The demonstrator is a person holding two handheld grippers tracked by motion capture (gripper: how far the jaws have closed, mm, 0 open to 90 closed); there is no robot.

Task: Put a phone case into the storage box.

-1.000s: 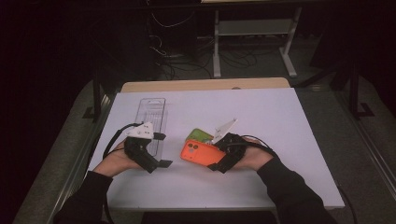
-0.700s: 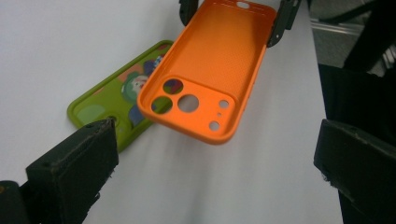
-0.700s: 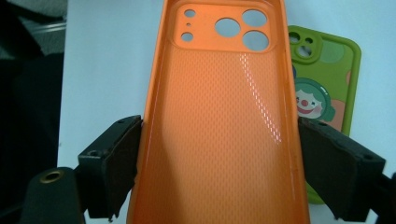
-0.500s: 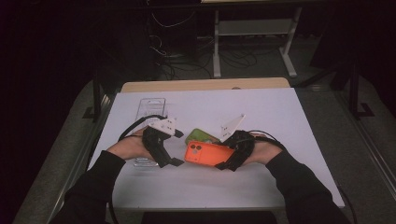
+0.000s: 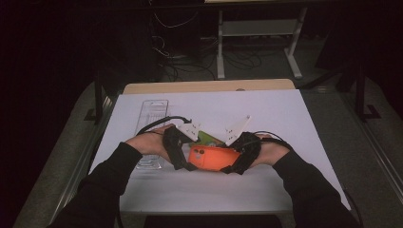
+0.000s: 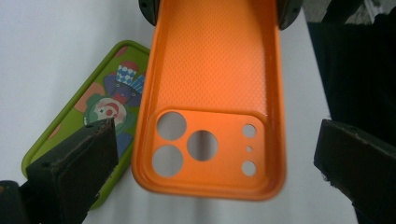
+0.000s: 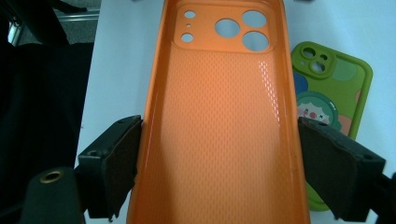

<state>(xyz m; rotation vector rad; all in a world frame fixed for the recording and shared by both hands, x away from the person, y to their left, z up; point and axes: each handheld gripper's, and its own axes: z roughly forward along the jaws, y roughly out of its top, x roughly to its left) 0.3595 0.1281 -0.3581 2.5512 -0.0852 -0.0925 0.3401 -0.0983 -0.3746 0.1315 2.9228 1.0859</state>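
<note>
White sheeting covers the worktop (image 5: 285, 123). Your right gripper (image 7: 219, 163) clamps the orange case (image 7: 219, 121) by its long edges, lifted above the green case (image 7: 336, 98). Your left gripper (image 6: 215, 163) stands wide open around its camera end, ready to take it.

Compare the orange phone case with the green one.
The orange case is plain and shows its textured inside; the green case bears a clown picture on its back. The orange case sits gripped between the right gripper's jaws, while the green case lies flat on the white table. Both have camera cutouts.
</note>
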